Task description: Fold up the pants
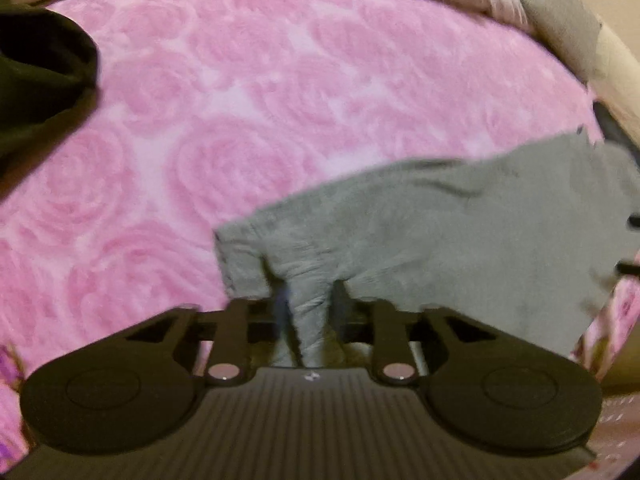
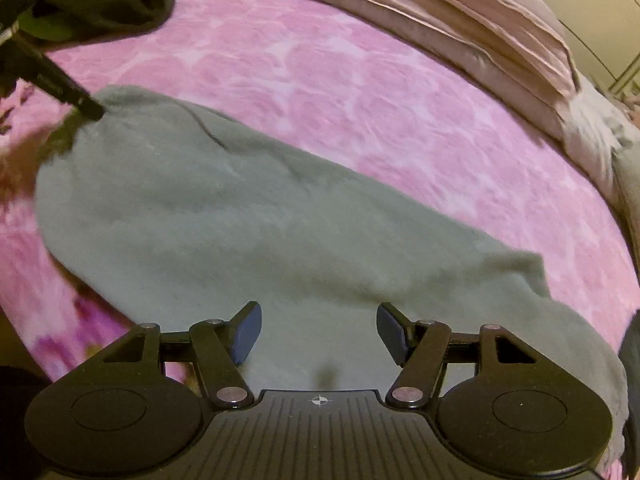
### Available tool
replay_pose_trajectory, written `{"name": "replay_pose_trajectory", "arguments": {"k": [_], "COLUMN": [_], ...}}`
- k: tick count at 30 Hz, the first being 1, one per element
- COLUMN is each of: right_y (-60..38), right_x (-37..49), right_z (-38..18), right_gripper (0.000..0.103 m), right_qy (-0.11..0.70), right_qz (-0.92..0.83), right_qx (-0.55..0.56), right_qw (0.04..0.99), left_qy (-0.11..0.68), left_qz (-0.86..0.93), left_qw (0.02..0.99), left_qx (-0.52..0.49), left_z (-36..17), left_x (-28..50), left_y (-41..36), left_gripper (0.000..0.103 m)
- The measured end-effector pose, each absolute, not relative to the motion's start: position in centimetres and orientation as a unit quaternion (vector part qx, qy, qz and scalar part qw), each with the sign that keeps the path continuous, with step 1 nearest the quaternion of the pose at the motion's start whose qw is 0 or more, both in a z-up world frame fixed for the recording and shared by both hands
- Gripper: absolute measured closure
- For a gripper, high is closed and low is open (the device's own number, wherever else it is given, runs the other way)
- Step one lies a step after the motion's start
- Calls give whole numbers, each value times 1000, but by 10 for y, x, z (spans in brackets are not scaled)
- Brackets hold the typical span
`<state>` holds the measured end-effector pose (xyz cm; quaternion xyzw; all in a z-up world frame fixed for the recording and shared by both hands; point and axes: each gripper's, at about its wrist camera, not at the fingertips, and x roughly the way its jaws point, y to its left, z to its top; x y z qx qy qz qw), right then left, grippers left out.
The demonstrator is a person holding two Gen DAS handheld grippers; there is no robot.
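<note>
Left tool (image 1: pixel 308 296) is clamped on a bunched fold of the grey pants (image 1: pixel 440 232); cloth is pinched between its two fingers and runs back toward the camera. Right tool (image 2: pixel 318 332) has its fingers spread apart, nothing between them, hovering just over the grey cloth.

Bed cover (image 1: pixel 248 120): pink, plush, rose-swirl pattern, fills nearly everything ahead of both tools. Ahead and left of the left tool it lies bare and wide, the most open room in either view. Ahead of the right tool, past the far edge of the pants, a broad bare band runs up to the pillows.

Pants (image 2: pixel 240 220): soft fleece-like grey, matte, lying on the cover. From the left tool they stretch away to its right, with a straight hem edge just left of the pinch. Under the right tool they spread as a wide slab running diagonally from far left to near right, a dark crease near the far-left end, a squared corner to the tool's right.

Pillows (image 2: pixel 460 24): dusty pink, stacked, layered edges, bounding the far side of the bed, ahead and right of the right tool.

Dark garment (image 1: pixel 44 80): black, heaped, far left of the left tool, well apart from the pants.

Blurring is heavy at the frame edges; a black finger of the left tool (image 2: pixel 68 92) touches the far-left end of the pants in the right wrist view.
</note>
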<state>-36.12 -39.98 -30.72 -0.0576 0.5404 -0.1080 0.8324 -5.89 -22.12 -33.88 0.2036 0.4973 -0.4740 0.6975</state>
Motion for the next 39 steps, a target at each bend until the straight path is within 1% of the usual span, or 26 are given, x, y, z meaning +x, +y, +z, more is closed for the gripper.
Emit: {"name": "replay_pose_trajectory", "arguments": {"k": [2, 4, 6, 8, 9, 12, 13, 14, 15, 19, 23, 24, 25, 26, 32, 34, 37, 39], "right_y": [-398, -398, -399, -400, -399, -393, -392, -388, -386, -363, -342, -339, -337, -337, -337, -335, -331, -329], "right_x": [-350, -343, -337, -334, -334, -341, -342, -343, -345, -339, -330, -328, -327, -327, -311, -295, -262, -235], "right_z": [-303, -301, -305, -310, -309, -303, -303, -304, -305, -312, -324, -326, -328, -329, -322, -320, -321, -322], "right_gripper": [42, 42, 42, 42, 42, 42, 42, 42, 42, 42, 42, 42, 42, 42, 42, 42, 42, 42], "right_qy": [533, 522, 526, 536, 537, 536, 539, 542, 544, 541, 540, 540, 539, 539, 526, 514, 499, 490], "right_qz": [-109, -115, -124, -129, -129, -129, -130, -129, -127, -85, -48, -44, -42, -41, -31, -8, 45, 88], "right_qx": [-59, -52, -39, -31, -30, -22, -17, -11, -6, 2, -7, -8, -8, -9, 0, -11, -39, -64], "right_qw": [837, 843, 841, 834, 833, 834, 832, 830, 830, 836, 841, 841, 841, 841, 850, 857, 864, 865], "left_qy": [453, 435, 447, 478, 493, 488, 487, 489, 494, 531, 576, 583, 590, 601, 642, 640, 617, 572], "left_qz": [-489, -498, -492, -479, -471, -465, -465, -459, -450, -453, -456, -457, -459, -457, -411, -407, -413, -429], "left_qw": [714, 718, 715, 703, 700, 710, 711, 714, 717, 694, 666, 661, 656, 649, 646, 651, 666, 690], "left_qx": [212, 217, 220, 219, 210, 204, 201, 200, 200, 173, 133, 117, 103, 93, 34, 34, 67, 110], "left_z": [-311, -303, -322, -350, -359, -349, -343, -336, -331, -320, -342, -346, -351, -356, -364, -361, -356, -340], "left_x": [-58, -53, -43, -32, -29, -31, -35, -38, -40, -55, -71, -73, -75, -76, -76, -79, -88, -94], "left_y": [-217, -219, -225, -230, -229, -216, -206, -196, -187, -157, -152, -152, -154, -157, -153, -153, -156, -155], "left_gripper": [89, 89, 88, 83, 78, 57, 59, 63, 65, 65, 67, 69, 76, 77, 77, 77, 82, 82]}}
